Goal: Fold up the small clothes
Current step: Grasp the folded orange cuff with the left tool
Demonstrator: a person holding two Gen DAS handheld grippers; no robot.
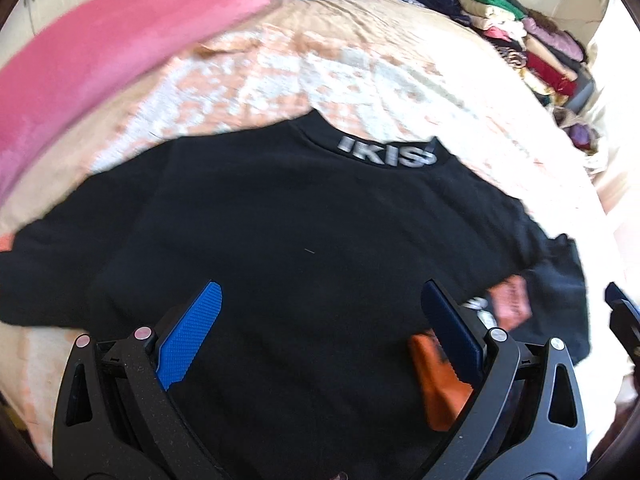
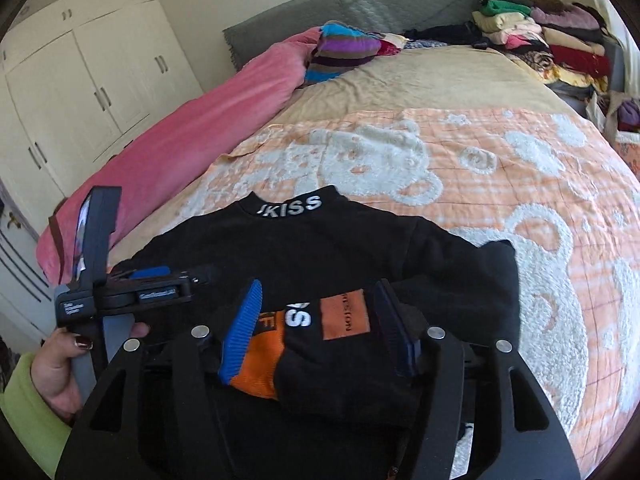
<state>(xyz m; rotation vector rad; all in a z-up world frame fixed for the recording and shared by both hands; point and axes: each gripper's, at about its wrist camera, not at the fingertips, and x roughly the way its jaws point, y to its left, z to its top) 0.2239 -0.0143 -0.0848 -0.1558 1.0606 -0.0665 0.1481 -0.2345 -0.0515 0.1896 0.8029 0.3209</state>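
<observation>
A small black sweatshirt (image 1: 280, 220) with white letters on its collar lies back-up on the bed; it also shows in the right wrist view (image 2: 332, 248). Its right side is folded inward, showing orange patches (image 2: 344, 316). My left gripper (image 1: 320, 308) is open, hovering just above the lower middle of the shirt, nothing between its fingers. My right gripper (image 2: 320, 308) is open over the folded part with the orange patches, which lies between its blue fingers (image 2: 244, 328). The left gripper also shows in the right wrist view (image 2: 156, 276), held by a hand at the shirt's left edge.
The bed has an orange-and-white bear blanket (image 2: 500, 168). A pink duvet (image 2: 192, 128) runs along the left side with a striped pillow (image 2: 344, 52) at the head. Stacks of folded clothes (image 2: 552, 40) fill the far right. White wardrobes (image 2: 80, 80) stand left.
</observation>
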